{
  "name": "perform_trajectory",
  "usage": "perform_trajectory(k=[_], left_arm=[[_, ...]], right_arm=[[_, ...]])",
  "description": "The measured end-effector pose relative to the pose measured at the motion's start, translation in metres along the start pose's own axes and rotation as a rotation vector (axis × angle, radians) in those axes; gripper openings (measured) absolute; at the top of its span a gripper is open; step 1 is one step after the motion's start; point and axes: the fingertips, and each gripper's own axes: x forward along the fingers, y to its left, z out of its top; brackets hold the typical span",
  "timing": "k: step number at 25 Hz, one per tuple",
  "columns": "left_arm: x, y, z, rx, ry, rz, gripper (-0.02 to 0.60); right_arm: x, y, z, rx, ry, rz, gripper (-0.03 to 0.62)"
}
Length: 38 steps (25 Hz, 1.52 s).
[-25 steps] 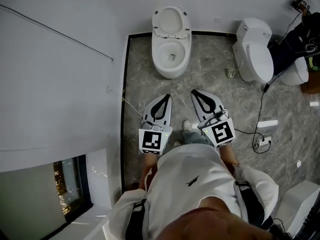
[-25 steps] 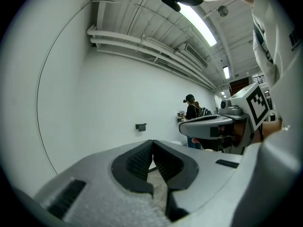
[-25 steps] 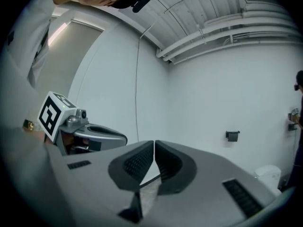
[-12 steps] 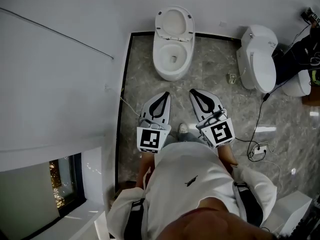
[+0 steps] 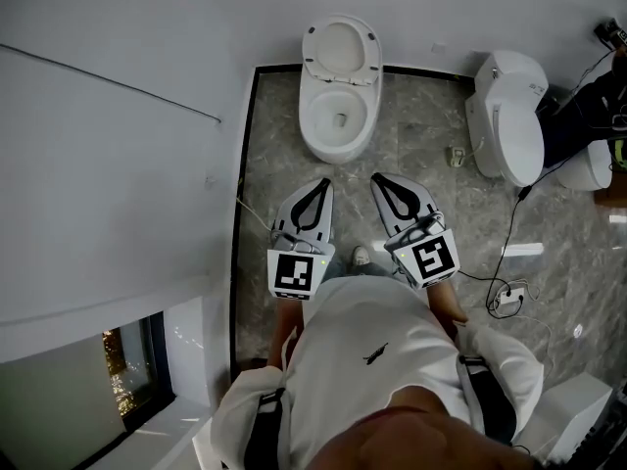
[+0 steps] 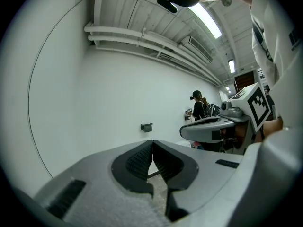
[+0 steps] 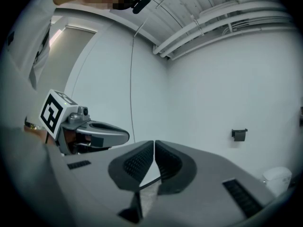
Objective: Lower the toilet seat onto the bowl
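A white toilet [image 5: 338,116] stands at the far end of the grey marble floor, against the back wall. Its seat [image 5: 341,47] is raised and leans back, so the bowl is uncovered. Both grippers are held low in front of the person, well short of the bowl and touching nothing. My left gripper [image 5: 323,182] [image 6: 152,141] has its jaws shut and empty. My right gripper [image 5: 377,177] [image 7: 154,142] is shut too, with nothing between its pads. In each gripper view the toilet is hidden behind the jaws.
A second toilet [image 5: 509,116] with its lid down stands to the right. Cables and a power strip [image 5: 507,298] lie on the floor at the right. A white wall [image 5: 118,164] runs along the left. A black paper holder [image 7: 239,134] hangs on the wall. A person [image 6: 201,109] stands far off.
The head view has shifted a little, so the toilet sits slightly lower and more to the right in frame. Both grippers stay shut and have hardly moved.
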Motion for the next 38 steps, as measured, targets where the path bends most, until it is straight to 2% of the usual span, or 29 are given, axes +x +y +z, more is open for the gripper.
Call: perform_trajectory(k=[4,12,23,31,35,38], left_arm=[[0.016,0.019,0.002,-0.049,-0.01,-0.001,0.028],[0.05,0.067,-0.014,-0.02,-0.003,-0.059,0.028],[0.086,0.134,-0.011,-0.034,-0.017,-0.135,0.027],[0.101,0.175,-0.018,0.0,-0.033,-0.2,0.028],[0.107,0.186,-0.013,-0.031,-0.043,-0.216,0.027],[0.113,0.193,-0.011,-0.056,-0.044,-0.22,0.028]], right_arm=[[0.021,-0.009,-0.005,-0.011,0.02,-0.023,0.031],[0.078,-0.024,-0.015,-0.01,0.05,-0.058,0.031],[0.15,-0.038,-0.011,-0.018,0.074,-0.14,0.031],[0.19,-0.036,-0.006,-0.044,0.076,-0.194,0.031],[0.202,-0.034,-0.004,-0.098,0.096,-0.212,0.031],[0.209,-0.036,-0.003,-0.096,0.104,-0.22,0.031]])
